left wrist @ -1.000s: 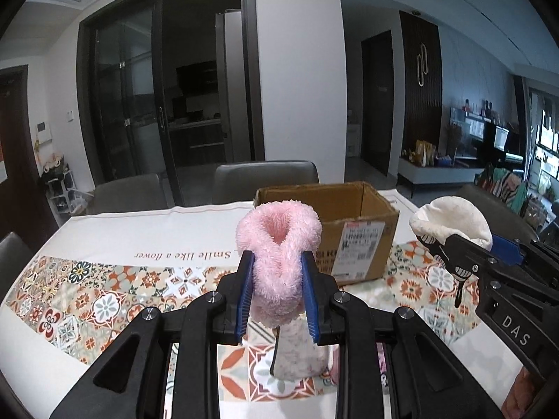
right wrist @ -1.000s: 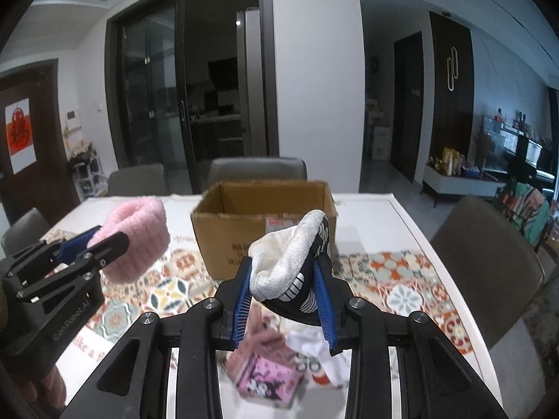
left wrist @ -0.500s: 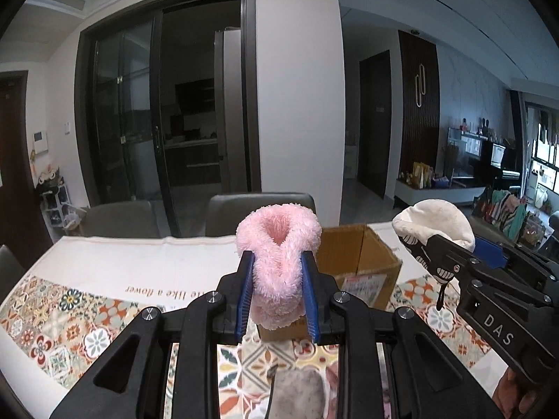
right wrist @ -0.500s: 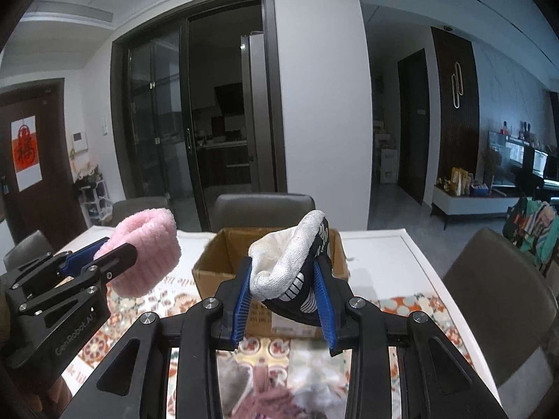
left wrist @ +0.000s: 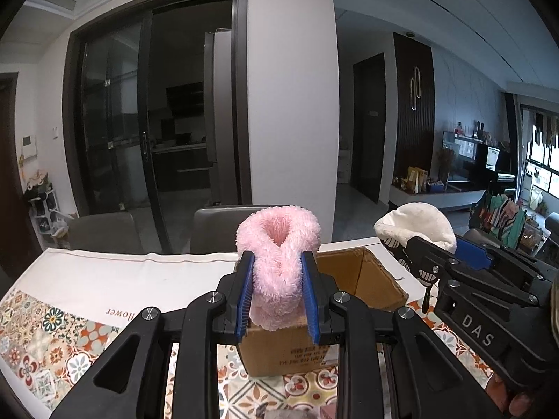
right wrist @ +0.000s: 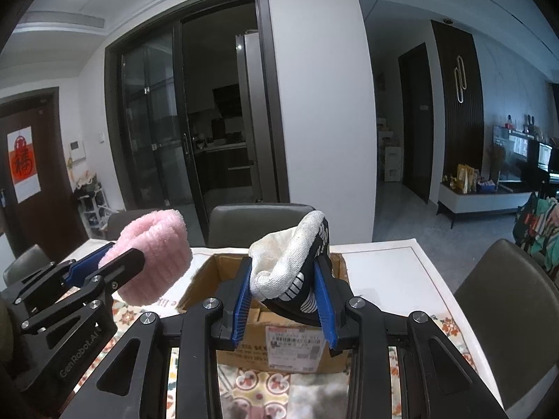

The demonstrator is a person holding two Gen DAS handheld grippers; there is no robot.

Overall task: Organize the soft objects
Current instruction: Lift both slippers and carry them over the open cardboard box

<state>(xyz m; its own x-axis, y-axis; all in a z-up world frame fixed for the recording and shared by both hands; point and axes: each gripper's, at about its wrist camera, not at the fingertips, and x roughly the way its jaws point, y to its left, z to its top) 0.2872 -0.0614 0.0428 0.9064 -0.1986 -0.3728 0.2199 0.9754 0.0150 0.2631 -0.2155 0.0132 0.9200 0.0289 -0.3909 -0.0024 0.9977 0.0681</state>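
Desk (left wrist: 87, 279) draped in white cloth with patterned tiles printed toward the lower frame edge; dark glass sliding doors (left wrist: 153, 111) upper centre, dim lounge at far right. Grey chairs (right wrist: 258, 220) pushed against the far desk edge, another chair (right wrist: 503, 300) lower right. Open cardboard box (right wrist: 279, 345) centre frame, mouth facing up, bare cloth to its left and right. Left gripper (left wrist: 276, 296) jaws clamped on fluffy pink sock (left wrist: 277, 265), held above the box's near left corner. Right gripper (right wrist: 284, 302) jaws pinching white-and-black sock (right wrist: 297, 262) over the box's near wall.
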